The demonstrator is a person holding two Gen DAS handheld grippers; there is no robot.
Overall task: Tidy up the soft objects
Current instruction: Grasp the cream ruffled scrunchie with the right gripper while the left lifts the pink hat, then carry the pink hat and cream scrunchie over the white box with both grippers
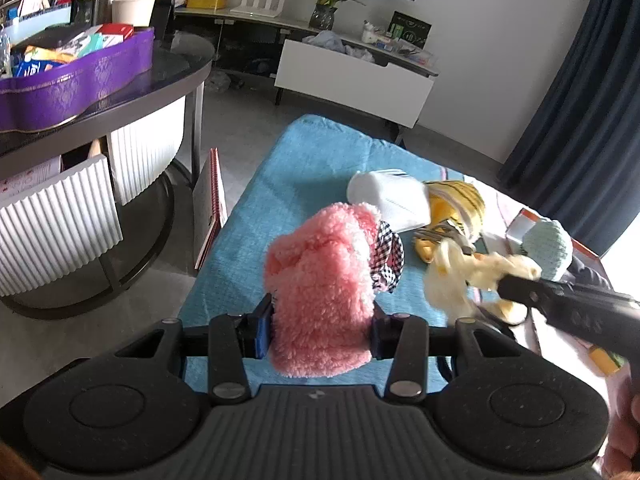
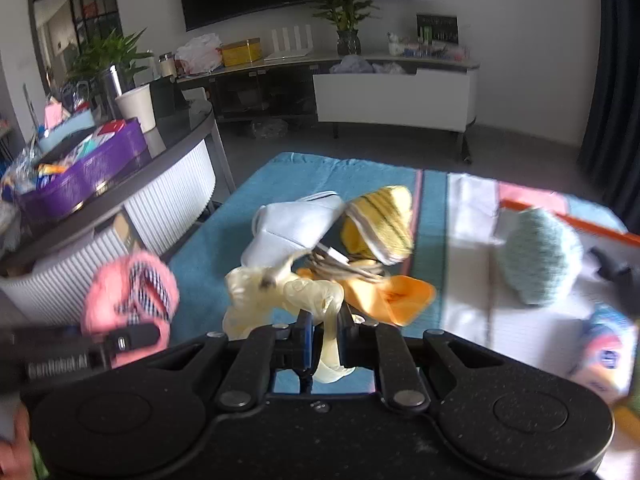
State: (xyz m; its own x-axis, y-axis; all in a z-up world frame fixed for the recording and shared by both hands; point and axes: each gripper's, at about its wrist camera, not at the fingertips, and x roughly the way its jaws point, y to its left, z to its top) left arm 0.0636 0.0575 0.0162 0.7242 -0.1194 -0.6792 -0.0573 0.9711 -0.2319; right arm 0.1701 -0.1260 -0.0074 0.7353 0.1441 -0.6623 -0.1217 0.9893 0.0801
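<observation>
surface: teal blanket | on it: white slipper, yellow striped slipper

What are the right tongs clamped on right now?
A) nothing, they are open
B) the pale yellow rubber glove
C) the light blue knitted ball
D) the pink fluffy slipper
B: in the right wrist view the right tongs pinch the pale yellow rubber glove, while the pink fluffy slipper sits in the left tongs and the light blue knitted ball lies apart on the cloth.
</observation>
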